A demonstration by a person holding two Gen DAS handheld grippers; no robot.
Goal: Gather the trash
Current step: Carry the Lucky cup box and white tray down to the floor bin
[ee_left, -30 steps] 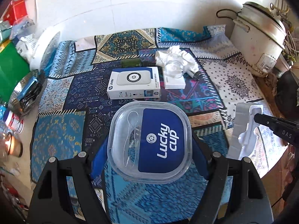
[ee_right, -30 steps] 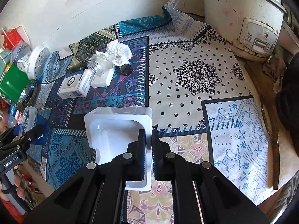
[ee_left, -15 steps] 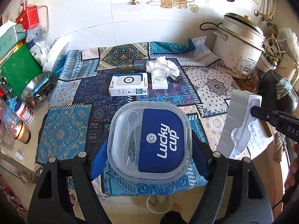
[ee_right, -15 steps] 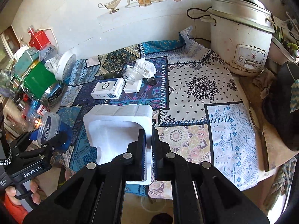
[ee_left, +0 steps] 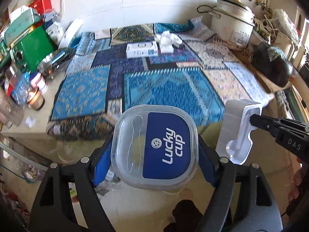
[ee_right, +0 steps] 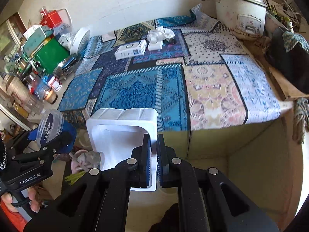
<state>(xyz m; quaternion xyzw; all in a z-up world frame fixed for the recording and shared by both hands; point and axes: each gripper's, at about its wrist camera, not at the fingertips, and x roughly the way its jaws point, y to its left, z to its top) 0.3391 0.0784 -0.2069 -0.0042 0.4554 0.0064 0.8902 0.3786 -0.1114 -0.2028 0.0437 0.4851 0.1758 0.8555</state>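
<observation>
i am holding the left tongs (ee_left: 154, 148) clamped across a clear square plastic container with a blue "lucky cup" lid (ee_left: 154, 147), the blue pads pressing on its two opposite sides. the right tongs (ee_right: 154, 158) are pinched nearly flat on the thin wall of a white moulded foam packaging insert (ee_right: 123, 133). both pieces are hanging in front of the near edge of the patchwork-covered desk (ee_left: 154, 89), out over the floor, with the insert just to the right of the container.

i judge this step as carrying both pieces to a bin, which i cannot make out for sure. to do it well i am keeping the container level so it is not sliding between the pads, since its smooth, rounded, slightly springy walls give little bite. the foam is light and rigid but brittle, so i am avoiding any extra squeeze or twist on that one thin edge. releasing only once each piece is right above the bin matters most.

more trash is waiting at the far side of the desk: a white and blue printed carton (ee_left: 142, 49), a crumpled white tissue with a clear jar (ee_left: 166, 37) and a flat white box (ee_left: 166, 48) beside it.
</observation>
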